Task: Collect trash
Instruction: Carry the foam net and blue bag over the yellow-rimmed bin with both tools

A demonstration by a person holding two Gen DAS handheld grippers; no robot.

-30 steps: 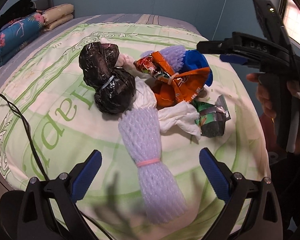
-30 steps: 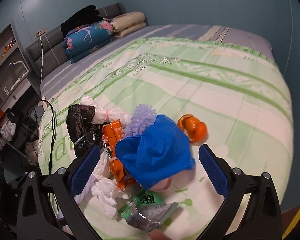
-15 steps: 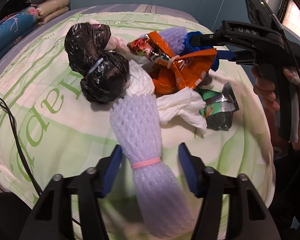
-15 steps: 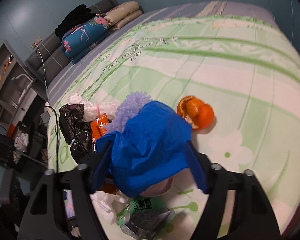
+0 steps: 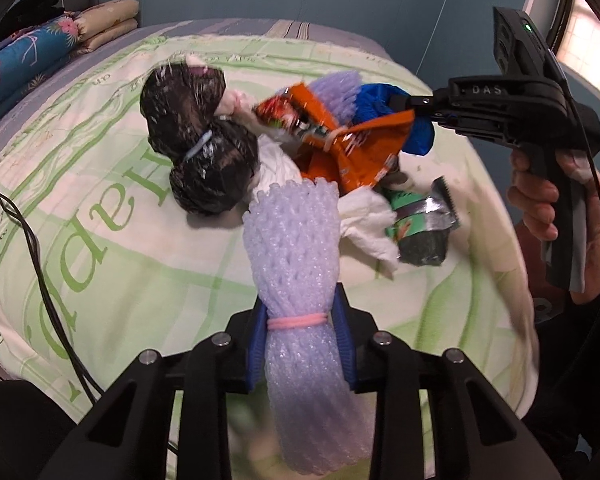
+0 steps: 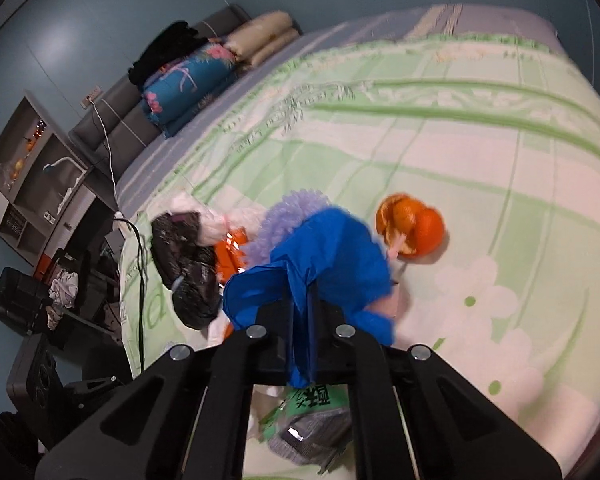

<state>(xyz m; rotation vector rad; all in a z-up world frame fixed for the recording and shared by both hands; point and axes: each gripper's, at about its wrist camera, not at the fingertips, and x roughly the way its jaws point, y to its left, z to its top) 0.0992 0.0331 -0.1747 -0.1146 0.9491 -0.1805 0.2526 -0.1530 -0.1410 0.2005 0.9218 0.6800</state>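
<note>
surface: pale green-and-cream patterned quilt [image 5: 112,264] on a bed, blue-grey walls
pile: crinkly black plastic bag bundle [image 5: 198,148], orange foil snack wrapper [image 5: 340,148], white tissue [image 5: 366,224] – touching
left gripper [image 5: 300,332]: clamped on lilac foam fruit netting [image 5: 296,264] at its pink band
right gripper [image 6: 300,344]: pinching thin blue plastic bag [image 6: 324,264] – orange peel [image 6: 414,226] just beyond

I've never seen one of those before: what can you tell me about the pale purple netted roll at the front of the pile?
The foam net is a pale lilac sleeve of soft foam mesh, rolled into a thick bundle and cinched by a pink band. It flares wider above the band and below it. The left gripper is shut on it at the band, blue pads pressing either side. Its far end meets the white tissue and the black bag on the bed.
</note>
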